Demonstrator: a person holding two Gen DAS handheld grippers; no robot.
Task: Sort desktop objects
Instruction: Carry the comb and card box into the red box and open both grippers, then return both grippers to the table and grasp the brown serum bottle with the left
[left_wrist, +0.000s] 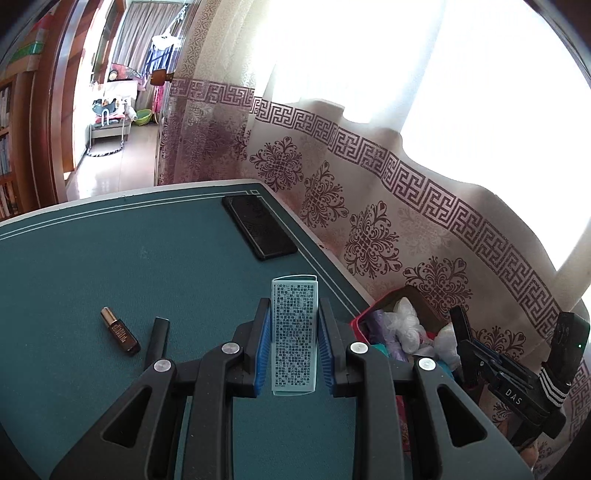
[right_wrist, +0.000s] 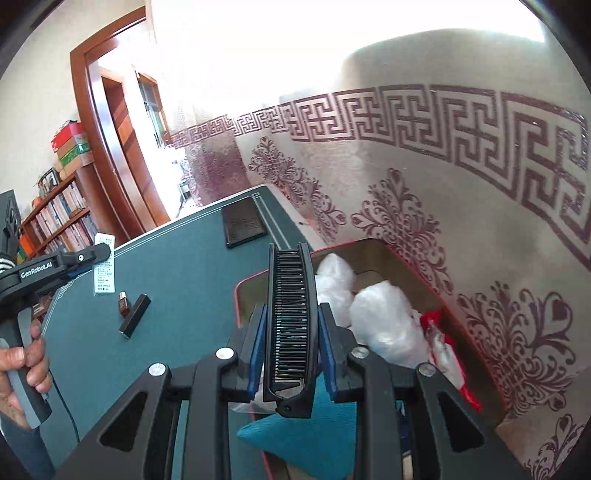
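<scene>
My left gripper (left_wrist: 294, 314) is shut on a pale printed box (left_wrist: 294, 336) and holds it above the green desk mat (left_wrist: 110, 258); it also shows in the right wrist view (right_wrist: 104, 264). My right gripper (right_wrist: 291, 317) is shut on a black folding comb (right_wrist: 291, 325), held over a red-rimmed box (right_wrist: 373, 245) of plastic bags beside the desk. That gripper shows at the right of the left wrist view (left_wrist: 509, 369). A small brown bottle (left_wrist: 120, 331) and a black stick (left_wrist: 158, 338) lie on the mat.
A flat black case (left_wrist: 258, 226) lies at the mat's far right corner. A patterned curtain (left_wrist: 406, 206) hangs behind the desk's right edge. A bookshelf (right_wrist: 55, 221) and a doorway stand at the left.
</scene>
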